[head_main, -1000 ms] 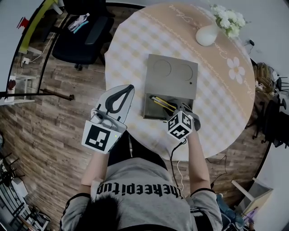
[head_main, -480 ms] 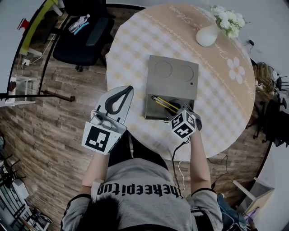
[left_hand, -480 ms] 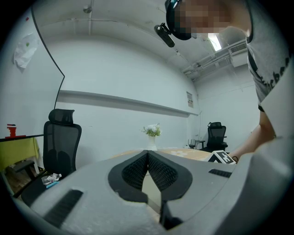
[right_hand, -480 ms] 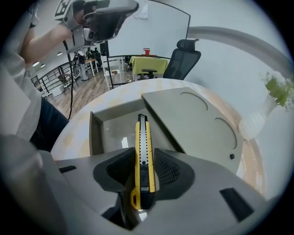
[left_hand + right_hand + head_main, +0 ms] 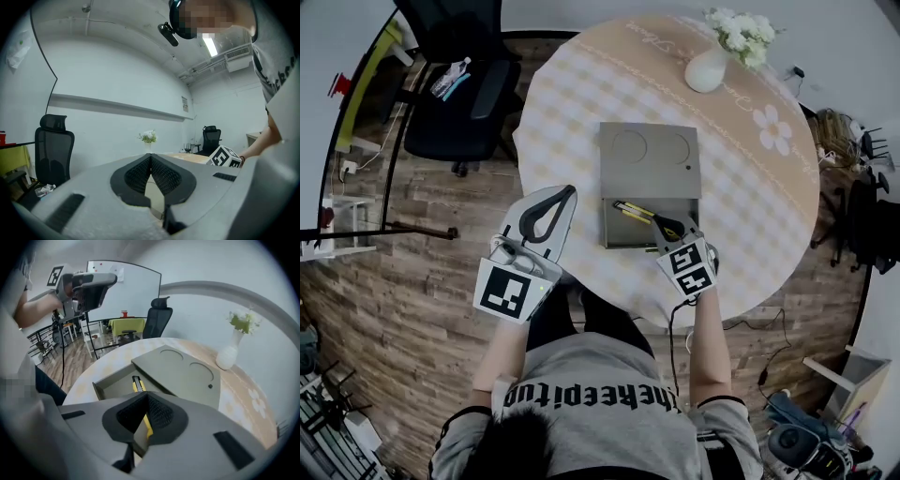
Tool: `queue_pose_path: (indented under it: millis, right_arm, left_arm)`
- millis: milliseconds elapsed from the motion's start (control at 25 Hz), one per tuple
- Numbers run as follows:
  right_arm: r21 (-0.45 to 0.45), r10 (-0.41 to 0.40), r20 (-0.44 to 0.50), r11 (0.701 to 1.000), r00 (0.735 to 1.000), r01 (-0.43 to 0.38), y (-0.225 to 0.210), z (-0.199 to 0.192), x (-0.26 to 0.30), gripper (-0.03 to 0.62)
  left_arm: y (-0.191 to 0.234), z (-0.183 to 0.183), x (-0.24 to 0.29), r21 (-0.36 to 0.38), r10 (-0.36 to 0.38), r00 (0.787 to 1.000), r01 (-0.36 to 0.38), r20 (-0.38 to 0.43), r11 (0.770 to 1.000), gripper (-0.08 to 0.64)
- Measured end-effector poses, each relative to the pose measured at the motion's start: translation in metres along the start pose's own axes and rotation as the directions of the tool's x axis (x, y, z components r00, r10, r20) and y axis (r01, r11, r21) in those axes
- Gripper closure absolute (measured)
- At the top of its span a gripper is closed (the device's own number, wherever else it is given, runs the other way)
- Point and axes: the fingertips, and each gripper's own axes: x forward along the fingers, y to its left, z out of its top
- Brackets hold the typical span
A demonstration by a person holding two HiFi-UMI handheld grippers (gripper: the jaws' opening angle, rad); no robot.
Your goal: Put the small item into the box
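From the head view, the round checked table carries a grey box with its drawer pulled out toward the person. The small item, a yellow and black utility knife, lies flat inside that drawer. Its long axis runs on a diagonal, one end toward the drawer's back left corner and the other toward the front right, near the tips of the right gripper. That gripper slants down over the drawer's front right part. The left gripper is held off the table's near left edge, over the wooden floor. In the left gripper view, the left gripper has its jaws pressed together at the tips with nothing between them, pointing about level across the tabletop toward a vase of flowers. In the right gripper view, the right gripper has just been closing and its jaws now meet, pinching nothing. The knife shows beyond them on the floor of the drawer, lengthwise roughly along the gripper's line, its dark end pointing away toward the body of the box.
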Motion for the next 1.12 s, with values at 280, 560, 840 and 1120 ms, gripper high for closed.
queue_pose_path:
  millis: [280, 560, 840, 1120]
  right_arm:
    - [0.249, -0.183, 0.152, 0.958, 0.971, 0.141, 0.009, 0.013, -0.038, 0.586]
    - [0.42, -0.336, 0.252, 0.883, 0.908, 0.21, 0.023, 0.03, -0.081, 0.586]
    - [0.495, -0.462, 0.298, 0.823, 0.835, 0.279, 0.043, 0.048, -0.119, 0.586]
    - [0.543, -0.557, 0.343, 0.775, 0.756, 0.325, 0.069, 0.071, -0.154, 0.586]
  left_arm:
    - [-0.01, 0.012, -0.01, 0.038, -0.128, 0.991, 0.126, 0.03, 0.991, 0.546]
    - [-0.026, 0.017, -0.025, 0.065, -0.25, 0.968, 0.248, 0.034, 0.967, 0.546]
    - [-0.043, 0.021, -0.04, 0.086, -0.362, 0.931, 0.357, 0.05, 0.93, 0.546]
    - [-0.058, 0.027, -0.054, 0.123, -0.45, 0.89, 0.44, 0.07, 0.89, 0.546]
